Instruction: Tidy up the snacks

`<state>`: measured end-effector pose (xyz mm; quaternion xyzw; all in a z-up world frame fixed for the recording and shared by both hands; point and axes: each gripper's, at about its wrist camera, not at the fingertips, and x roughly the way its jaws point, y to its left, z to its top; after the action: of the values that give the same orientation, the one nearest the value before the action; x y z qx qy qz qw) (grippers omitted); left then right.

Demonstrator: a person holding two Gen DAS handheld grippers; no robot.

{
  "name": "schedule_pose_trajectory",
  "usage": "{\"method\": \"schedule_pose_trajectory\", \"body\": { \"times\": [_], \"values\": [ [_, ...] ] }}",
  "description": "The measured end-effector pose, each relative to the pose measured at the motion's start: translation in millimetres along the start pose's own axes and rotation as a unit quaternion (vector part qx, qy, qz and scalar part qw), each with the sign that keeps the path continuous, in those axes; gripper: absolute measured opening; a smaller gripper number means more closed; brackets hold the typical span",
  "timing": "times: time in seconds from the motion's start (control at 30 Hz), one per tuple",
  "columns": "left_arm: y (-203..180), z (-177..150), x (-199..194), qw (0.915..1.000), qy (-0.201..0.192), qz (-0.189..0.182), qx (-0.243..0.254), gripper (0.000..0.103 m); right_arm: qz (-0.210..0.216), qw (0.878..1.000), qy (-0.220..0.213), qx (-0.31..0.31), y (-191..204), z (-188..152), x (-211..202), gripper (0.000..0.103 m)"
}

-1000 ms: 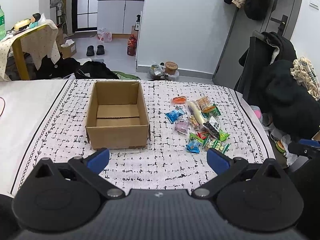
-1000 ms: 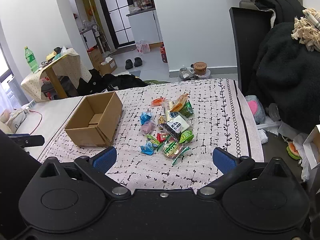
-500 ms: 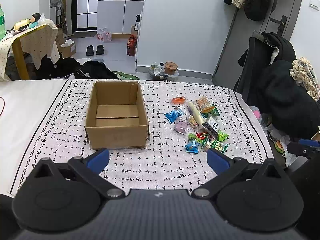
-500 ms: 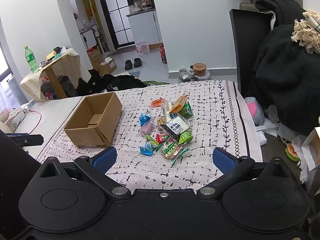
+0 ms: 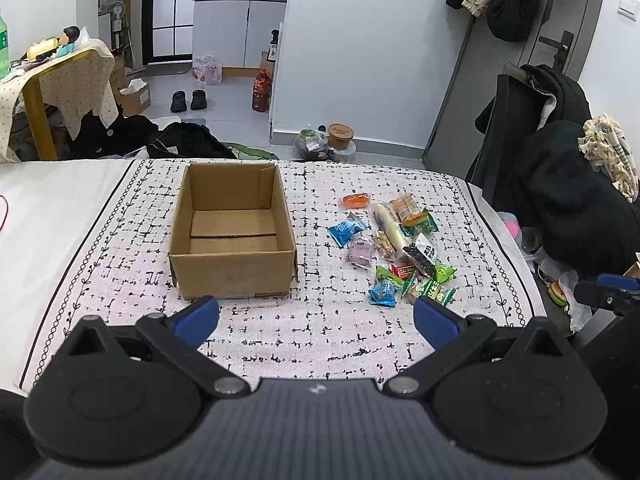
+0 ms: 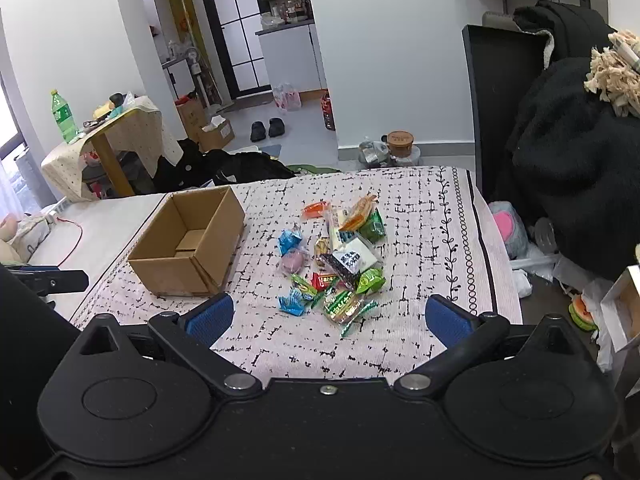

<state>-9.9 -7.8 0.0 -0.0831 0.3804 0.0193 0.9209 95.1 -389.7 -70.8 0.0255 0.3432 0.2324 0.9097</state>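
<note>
An open, empty cardboard box (image 5: 232, 236) stands on a bed with a white black-patterned cover (image 5: 320, 332). To its right lies a pile of wrapped snacks (image 5: 396, 248): orange, blue, purple, green and white packets. My left gripper (image 5: 316, 316) is open and empty, held above the near edge of the bed, short of the box. In the right wrist view the box (image 6: 188, 240) is at left and the snack pile (image 6: 336, 264) in the middle. My right gripper (image 6: 330, 318) is open and empty, just short of the pile.
Black coats on a chair (image 5: 560, 184) stand right of the bed. A draped table (image 6: 108, 140) with a green bottle is at far left. Shoes, bottles and bags lie on the floor (image 5: 224, 120) beyond the bed. The right gripper's tip (image 5: 612, 292) shows at right.
Both grippers have drifted slightly back, so the bed and snacks look a little farther away. Both stay open and empty. Nothing on the bed has moved.
</note>
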Motion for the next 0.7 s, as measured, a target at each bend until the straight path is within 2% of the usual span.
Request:
{"method": "schedule_pose_trajectory", "body": {
  "times": [0.37,0.7],
  "values": [
    [-2.8,5.9,11.6,1.0000,0.006,-0.003,-0.002,0.103,-0.004,1.000,0.000,-0.001,-4.6,2.8,6.4,0.103],
    [-12.0,15.9,39.5,0.9999,0.010,-0.013,-0.001,0.103,-0.009,1.000,-0.009,0.003,-18.6,4.4,18.6,0.103]
  ]
}}
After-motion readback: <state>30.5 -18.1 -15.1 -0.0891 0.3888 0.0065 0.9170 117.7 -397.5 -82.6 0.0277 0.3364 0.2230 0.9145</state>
